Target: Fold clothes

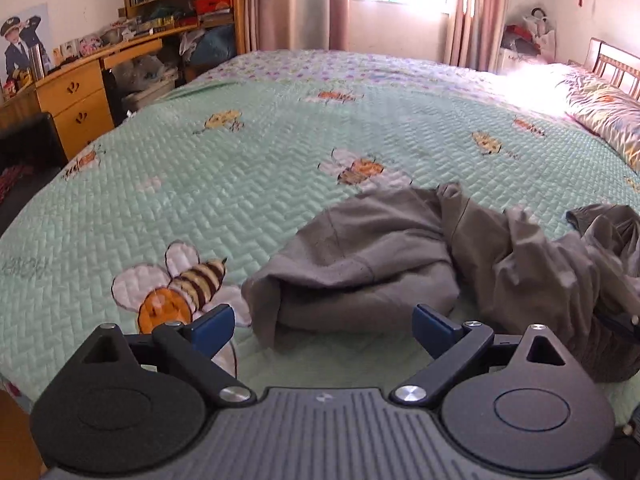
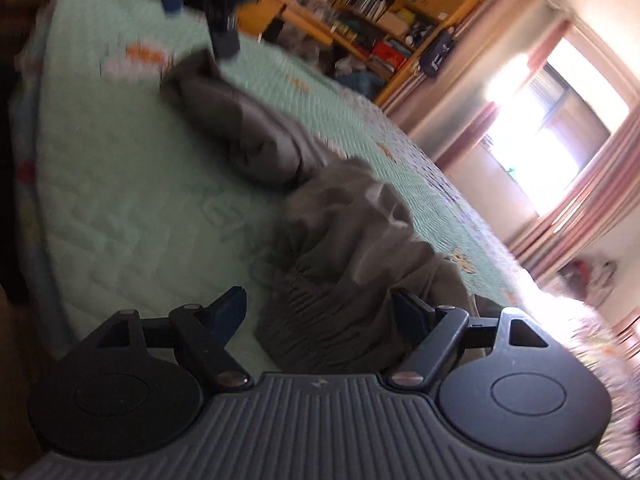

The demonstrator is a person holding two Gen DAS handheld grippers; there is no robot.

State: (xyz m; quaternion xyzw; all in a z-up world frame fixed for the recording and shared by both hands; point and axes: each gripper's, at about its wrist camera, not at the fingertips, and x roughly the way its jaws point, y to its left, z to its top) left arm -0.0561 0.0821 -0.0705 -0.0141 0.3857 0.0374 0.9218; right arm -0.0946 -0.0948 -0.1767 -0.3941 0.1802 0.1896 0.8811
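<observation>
L wrist view: left tongs (image 1: 323, 330) spread wide, nothing between the pads, held just above the near edge of the grey garment (image 1: 360, 256). Garment lies crumpled on the green bee-print bed quilt (image 1: 200, 184), towards the near side; one end partly folded over.

R wrist view (tilted, blurred): right tongs (image 2: 318, 316) also apart, ribbed waistband (image 2: 320, 320) betw. the pads; contact unclear. This view alone shows the left tongs from outside, top left, over the garment's far end. Only L view shows pillow (image 1: 608, 116) and desk (image 1: 76, 88).

A grey garment (image 1: 360, 256) lies on a mint-green quilt (image 1: 200, 184) patterned with orange-and-brown striped bees (image 1: 180, 284).
</observation>
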